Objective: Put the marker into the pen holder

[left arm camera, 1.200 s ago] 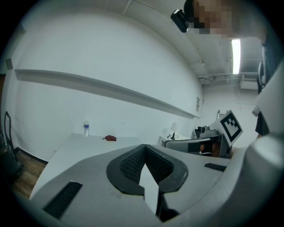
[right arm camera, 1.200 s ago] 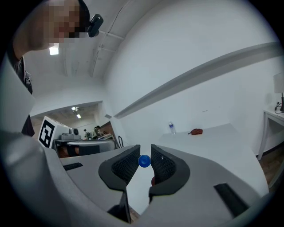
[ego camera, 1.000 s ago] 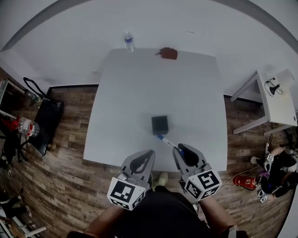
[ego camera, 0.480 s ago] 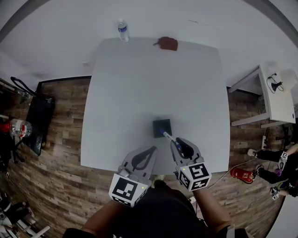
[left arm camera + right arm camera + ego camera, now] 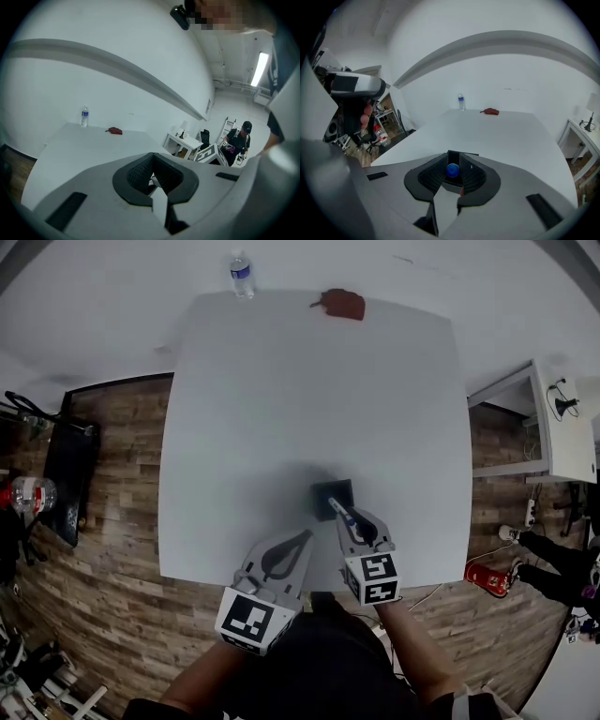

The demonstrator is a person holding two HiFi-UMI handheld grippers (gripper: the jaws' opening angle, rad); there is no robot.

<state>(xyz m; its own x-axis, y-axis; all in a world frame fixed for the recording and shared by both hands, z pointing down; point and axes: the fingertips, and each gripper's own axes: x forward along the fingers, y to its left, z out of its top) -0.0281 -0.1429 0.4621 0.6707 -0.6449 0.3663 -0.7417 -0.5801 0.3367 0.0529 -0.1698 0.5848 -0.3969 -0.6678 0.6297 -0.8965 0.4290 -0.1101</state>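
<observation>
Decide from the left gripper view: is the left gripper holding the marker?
No, the left gripper has its jaws together with nothing between them; the marker sits in the right gripper.

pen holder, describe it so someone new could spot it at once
On the white table, near the edge closest to the person, the pen holder sits just ahead of the right gripper. It is a small black square box; the water bottle and reddish item are at the far edge.

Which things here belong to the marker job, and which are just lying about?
Job: marker; pen holder; right gripper, shut on the marker.
Lying about: bottle and red item at the table far edge; left gripper, shut, empty.
</observation>
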